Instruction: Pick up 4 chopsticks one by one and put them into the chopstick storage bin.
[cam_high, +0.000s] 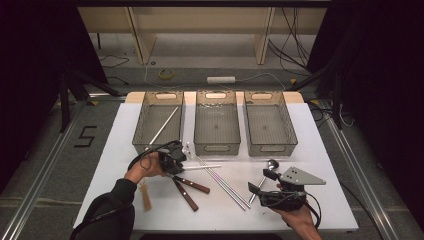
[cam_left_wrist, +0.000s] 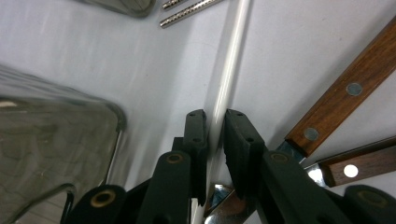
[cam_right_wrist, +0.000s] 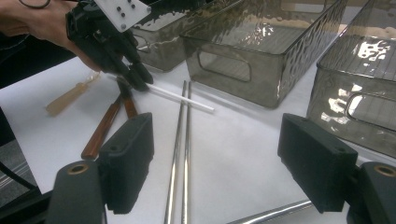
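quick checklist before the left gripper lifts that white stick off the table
1. Left gripper jaws on either side of the white stick: ok, one jaw on each side.
2. Jaws fully clamped on the stick: cannot tell, they sit very close but contact is unclear.
3. Knives kept out of the grip: not ok, two wooden-handled knives lie right beside the jaws and a blade tip sits under them.
4. Right gripper out of the way: ok, open and apart from the stick.
5. Left bin ready: ok, it holds one similar stick and has room.
6. Two metal rods clear of the stick: cannot tell, its far end lies across them.
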